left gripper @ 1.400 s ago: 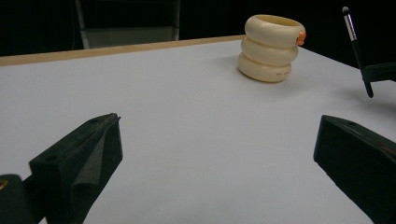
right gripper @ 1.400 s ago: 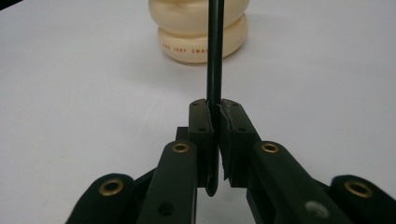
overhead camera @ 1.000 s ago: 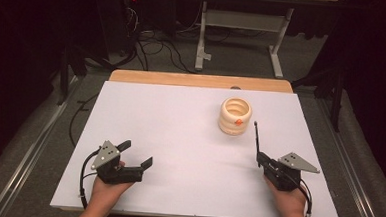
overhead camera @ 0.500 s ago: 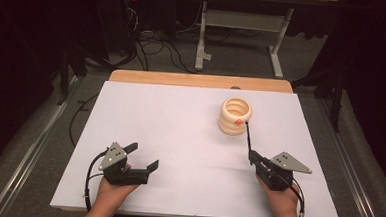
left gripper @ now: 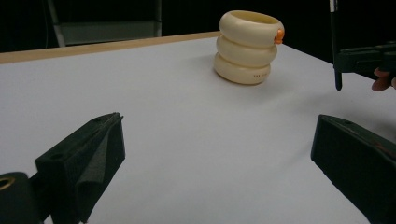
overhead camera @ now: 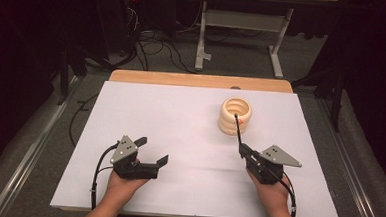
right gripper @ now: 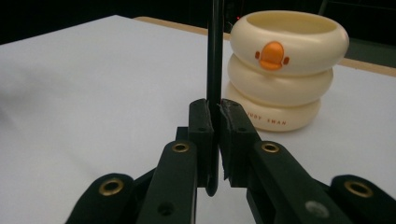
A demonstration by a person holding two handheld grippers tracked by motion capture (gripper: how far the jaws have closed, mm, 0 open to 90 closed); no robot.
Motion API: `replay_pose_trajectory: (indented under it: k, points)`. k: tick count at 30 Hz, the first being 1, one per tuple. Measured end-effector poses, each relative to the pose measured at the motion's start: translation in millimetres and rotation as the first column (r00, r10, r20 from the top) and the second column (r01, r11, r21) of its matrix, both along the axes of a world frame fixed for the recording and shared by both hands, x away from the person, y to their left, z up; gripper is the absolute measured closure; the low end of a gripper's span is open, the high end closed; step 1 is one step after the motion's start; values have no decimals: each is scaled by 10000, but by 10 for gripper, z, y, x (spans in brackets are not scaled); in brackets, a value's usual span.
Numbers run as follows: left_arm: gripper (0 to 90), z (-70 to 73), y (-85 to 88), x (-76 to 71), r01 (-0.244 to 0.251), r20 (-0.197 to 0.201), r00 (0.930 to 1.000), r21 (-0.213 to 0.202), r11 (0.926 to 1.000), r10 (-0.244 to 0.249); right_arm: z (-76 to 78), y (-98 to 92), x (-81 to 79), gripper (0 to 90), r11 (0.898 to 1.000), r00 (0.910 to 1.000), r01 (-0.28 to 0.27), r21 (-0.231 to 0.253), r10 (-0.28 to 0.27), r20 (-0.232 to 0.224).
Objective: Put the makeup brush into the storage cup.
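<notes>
Room: dark all round, with a grey carpeted floor (overhead camera: 39, 130); beyond the far edge of the table stands a pale metal stand (overhead camera: 240, 36) on splayed legs, and a tangle of black floor cables (overhead camera: 149, 51) lies to its left.
Table: a white sheet (overhead camera: 179, 133) covers nearly the whole top; a strip of bare wooden edge (overhead camera: 182, 79) shows along the far side.
Surface: the white sheet is plain and matte, with faint shadows under both grippers.
Holder: a cream ribbed holder (overhead camera: 235, 115) made of three stacked rings, open at the top, stands upright on the right half of the sheet toward the far side; it bears a small orange duck-bill mark (right gripper: 271, 55) on the top ring and small lettering on the bottom ring.
Left gripper: the left gripper (overhead camera: 151, 154) is held low over the near left of the sheet, well apart from the holder; its jaws stand wide apart with nothing between them.
Right gripper: the right gripper (overhead camera: 241, 149) is at the near right, near the holder on its near side; its jaws are pressed together on a thin black rod.
Rod: the black rod (right gripper: 214, 70) stands roughly upright in the jaws; in the high view its upper end overlaps the holder.
Hands: the left hand (overhead camera: 122, 185) and right hand (overhead camera: 272, 190) come in from the near edge.
</notes>
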State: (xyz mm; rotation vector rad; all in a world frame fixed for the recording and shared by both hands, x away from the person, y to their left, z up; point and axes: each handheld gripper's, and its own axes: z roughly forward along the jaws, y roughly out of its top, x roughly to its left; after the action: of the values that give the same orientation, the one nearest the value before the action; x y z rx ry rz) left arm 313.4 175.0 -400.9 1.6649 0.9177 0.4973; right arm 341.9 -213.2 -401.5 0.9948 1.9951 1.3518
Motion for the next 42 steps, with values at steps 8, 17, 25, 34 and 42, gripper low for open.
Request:
replay_pose_trajectory:
  k: [8,17,25,34,42]
  points:
    - [36,104,-148,102,216,105,9997,-35,9998,-216,73,133,78,860,10000,9999,-70,19,69,103]
    - [40,173,-311,191,412,197,9990,-375,9984,-405,128,357,120,860,9993,9988,-325,-184,331,364]
    - [42,136,-385,200,644,264,9976,-411,9971,-634,110,561,108,860,9975,9966,-697,-94,700,441]
    - [42,60,-417,139,993,238,9948,-238,9948,-987,5,637,26,860,9944,9941,-1050,-114,1053,250]
    - [41,93,-387,132,1055,261,9942,-583,9927,-1041,-70,686,-33,860,9887,9891,-1459,-333,1465,143]
